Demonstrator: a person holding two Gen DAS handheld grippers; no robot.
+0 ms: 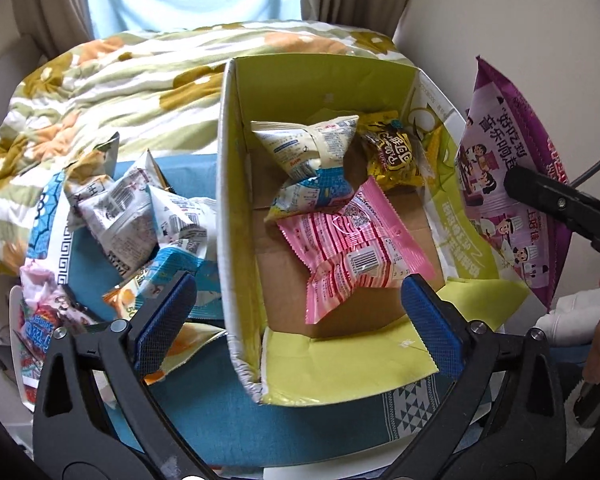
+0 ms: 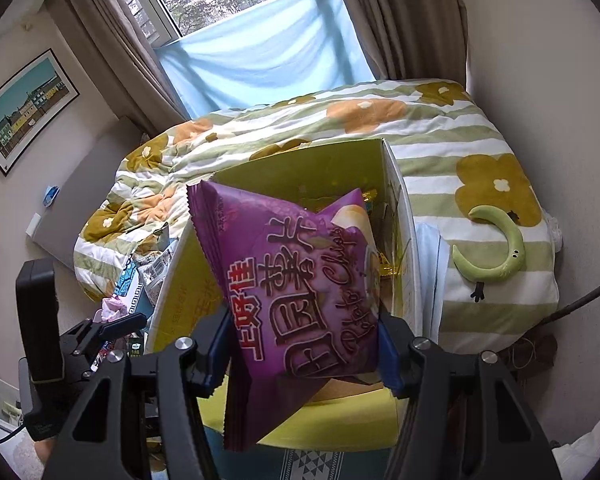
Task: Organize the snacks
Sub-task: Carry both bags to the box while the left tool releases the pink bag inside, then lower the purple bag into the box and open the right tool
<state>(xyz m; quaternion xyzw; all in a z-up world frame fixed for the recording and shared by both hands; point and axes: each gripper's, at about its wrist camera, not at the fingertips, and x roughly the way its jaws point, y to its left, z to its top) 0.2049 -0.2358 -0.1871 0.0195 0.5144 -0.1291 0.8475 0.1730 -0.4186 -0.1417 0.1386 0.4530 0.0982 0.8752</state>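
Bedding, a striped quilt with orange and olive flowers (image 1: 112,92), fills the background from 9 to 12 o'clock, and it's just being used as a soft work surface. An open cardboard box with a lime-green lining (image 1: 236,200) is parked at centre so packets can be dropped in from above; a pink foil packet (image 1: 360,248), a cream-and-blue packet (image 1: 308,160) and a small yellow packet (image 1: 392,152) are already lying inside. A loose heap of unsorted white and blue packets (image 1: 140,216) is left at 9 o'clock, outside the box, probably next up. A purple potato-chip bag (image 2: 296,304) is pinched by the right gripper (image 2: 304,356) and held just over the box, likely for dropping in. The left gripper (image 1: 296,320) is spread wide with nothing between its blue pads (image 1: 164,320).
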